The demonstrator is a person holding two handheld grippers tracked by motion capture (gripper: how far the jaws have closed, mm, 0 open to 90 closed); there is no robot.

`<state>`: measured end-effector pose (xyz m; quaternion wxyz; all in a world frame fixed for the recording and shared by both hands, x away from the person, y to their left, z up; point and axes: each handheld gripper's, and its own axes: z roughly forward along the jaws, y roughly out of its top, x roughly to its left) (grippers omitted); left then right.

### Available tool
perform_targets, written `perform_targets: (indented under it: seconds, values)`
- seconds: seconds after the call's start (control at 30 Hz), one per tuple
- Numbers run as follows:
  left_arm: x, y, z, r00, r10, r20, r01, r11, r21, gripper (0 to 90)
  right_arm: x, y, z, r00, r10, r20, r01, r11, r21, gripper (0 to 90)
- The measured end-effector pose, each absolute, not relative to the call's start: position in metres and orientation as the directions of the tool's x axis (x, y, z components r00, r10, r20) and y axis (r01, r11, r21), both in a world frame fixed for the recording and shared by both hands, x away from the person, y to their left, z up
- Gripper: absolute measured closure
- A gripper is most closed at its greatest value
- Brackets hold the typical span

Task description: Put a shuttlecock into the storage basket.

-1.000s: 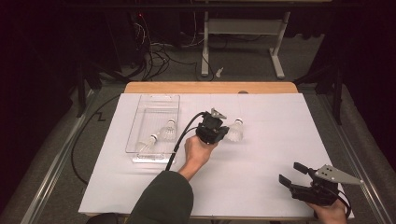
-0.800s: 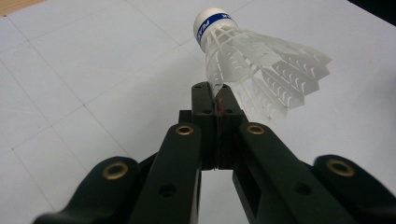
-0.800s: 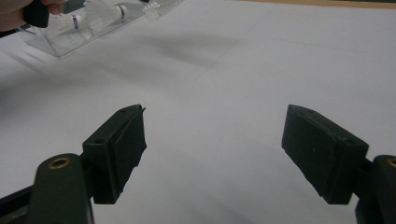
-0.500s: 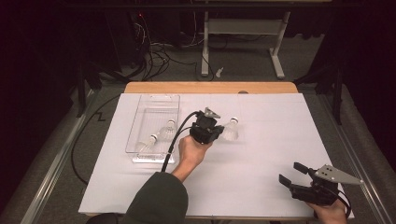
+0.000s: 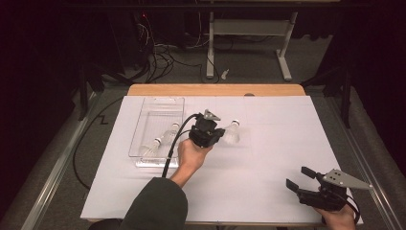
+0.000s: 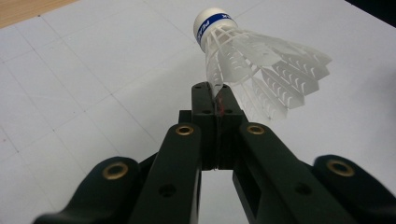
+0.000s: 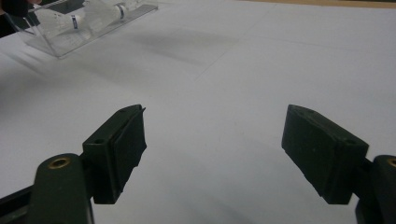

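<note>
White feathers are all that my left gripper [image 6: 216, 95] has hold of: its jaws are pressed flat together on the edge of the shuttlecock [image 6: 254, 65], pinching just one thin quill of the skirt, with the cork and its blue band pointing up and away from me. From the high view I carry that shuttlecock [image 5: 231, 132] above the middle of the white table [image 5: 268, 158], a little nearer the far edge than the near one, and just to the right of the clear tray [image 5: 143, 125] that sits towards the far left corner with two more shuttlecocks [image 5: 160, 141] lying in it. My judgement is that the step in hand is to bring this one across and lay it in the tray beside the others. With so slight a pinch I would move slowly and level, since a quick swing could let the skirt pivot or slip out. I would clear the tray's near wall before lowering, aim for the bare part of the tray floor, and only part the jaws once the feathers rest on it. My right gripper [image 7: 212, 154] waits near the near right corner, jaws wide apart with nothing between them, and can stay there.
</note>
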<state>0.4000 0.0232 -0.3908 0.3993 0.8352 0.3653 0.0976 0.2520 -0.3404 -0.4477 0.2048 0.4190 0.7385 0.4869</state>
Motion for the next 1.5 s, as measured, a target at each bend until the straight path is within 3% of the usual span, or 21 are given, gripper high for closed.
perform_targets:
  seconds: [1.5]
  values:
    - [0.396, 0.053, -0.384, 0.691, 0.709, -0.142, 0.553, -0.392, 0.736, 89.9, 0.253, -0.340, -0.448, -0.564, 0.820, 0.096, 0.415, 0.181, 0.891, 21.9]
